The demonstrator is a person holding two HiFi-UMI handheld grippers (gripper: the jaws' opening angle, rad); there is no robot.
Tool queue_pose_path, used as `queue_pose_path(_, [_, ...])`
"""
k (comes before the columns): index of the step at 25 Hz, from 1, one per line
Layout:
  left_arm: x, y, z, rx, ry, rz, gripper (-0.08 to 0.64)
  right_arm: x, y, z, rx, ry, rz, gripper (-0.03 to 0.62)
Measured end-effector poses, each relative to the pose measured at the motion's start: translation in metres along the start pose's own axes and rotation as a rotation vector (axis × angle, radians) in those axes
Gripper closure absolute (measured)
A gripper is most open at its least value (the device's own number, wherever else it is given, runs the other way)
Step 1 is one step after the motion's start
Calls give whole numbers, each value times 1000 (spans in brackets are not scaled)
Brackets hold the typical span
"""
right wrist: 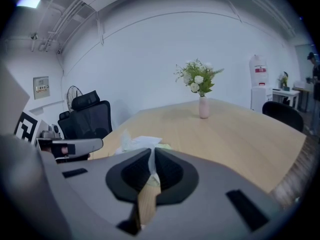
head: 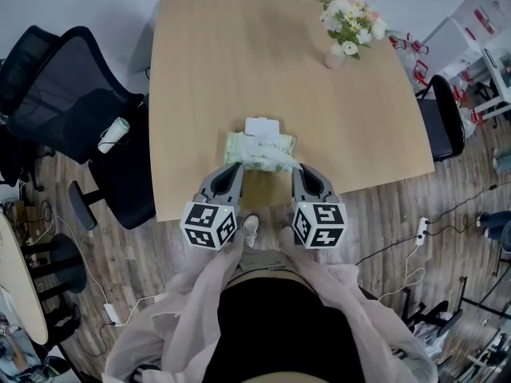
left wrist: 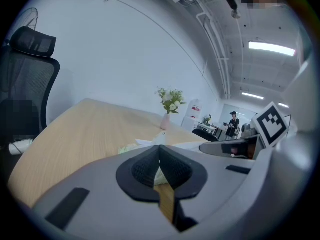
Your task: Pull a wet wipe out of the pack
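A pale green wet wipe pack [head: 257, 153] lies near the front edge of the wooden table [head: 263, 46], its white lid [head: 263, 126] flipped open on the far side. Crumpled white wipe [head: 263, 144] bulges from the opening. My left gripper [head: 238, 167] is shut, its tips at the pack's near left corner; whether it pinches the wrapper I cannot tell. My right gripper [head: 297, 168] is shut at the near right corner. In the right gripper view a thin white strip of wipe sits between its pads [right wrist: 152, 151]. The left gripper view shows its pads [left wrist: 159, 149] meeting, with the pack [left wrist: 131, 147] just beyond.
A pink vase of flowers [head: 335, 54] stands at the table's far right. A black office chair [head: 80, 102] is left of the table, another [head: 443, 118] at its right edge. Cables and a power strip [head: 421, 230] lie on the wooden floor.
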State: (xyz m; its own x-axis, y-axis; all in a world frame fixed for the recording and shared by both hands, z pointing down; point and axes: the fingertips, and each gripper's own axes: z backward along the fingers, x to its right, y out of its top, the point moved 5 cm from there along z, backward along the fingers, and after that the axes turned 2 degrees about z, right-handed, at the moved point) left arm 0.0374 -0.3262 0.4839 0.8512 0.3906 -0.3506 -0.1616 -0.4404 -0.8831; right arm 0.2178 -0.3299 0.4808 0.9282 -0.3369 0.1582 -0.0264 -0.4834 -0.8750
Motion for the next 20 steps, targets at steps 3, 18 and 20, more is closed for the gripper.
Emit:
queue_pose_path(3, [-1,1,-1,1,4,0,549,5,0,2,4,-13,-7,577])
queue_pose_path(18, [0,10,-3,8,9,-24,549,14,12,7,41,-28,-32,577])
queue_pose_path(20, [-1,11,-2,10,12,-27,549,16,14,8,48,-33,-34,577])
